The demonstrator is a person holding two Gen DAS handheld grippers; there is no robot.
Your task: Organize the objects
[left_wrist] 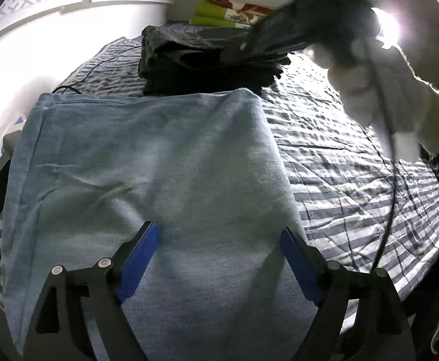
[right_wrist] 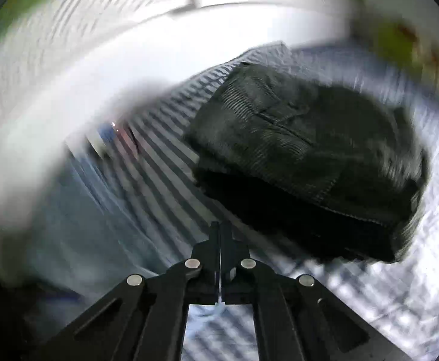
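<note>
A folded light blue cloth [left_wrist: 147,180] lies on the striped bedspread [left_wrist: 339,156]. My left gripper [left_wrist: 219,231] hovers over its near part, wide open, blue pads [left_wrist: 141,258] apart with only the cloth below them. Beyond it sits a stack of folded dark garments [left_wrist: 201,66], also seen close in the right wrist view as a dark corduroy pile [right_wrist: 309,156]. My right gripper [right_wrist: 220,228] is shut with nothing between its fingers, just left of that pile. The right gripper body and a gloved hand [left_wrist: 357,90] show blurred at upper right in the left wrist view.
A green and red patterned pillow or bedding [left_wrist: 225,12] lies at the head of the bed. A white wall [left_wrist: 23,69] runs along the left side. A black cable [left_wrist: 391,210] hangs over the bed at the right; another thin one [left_wrist: 99,63] trails at the left.
</note>
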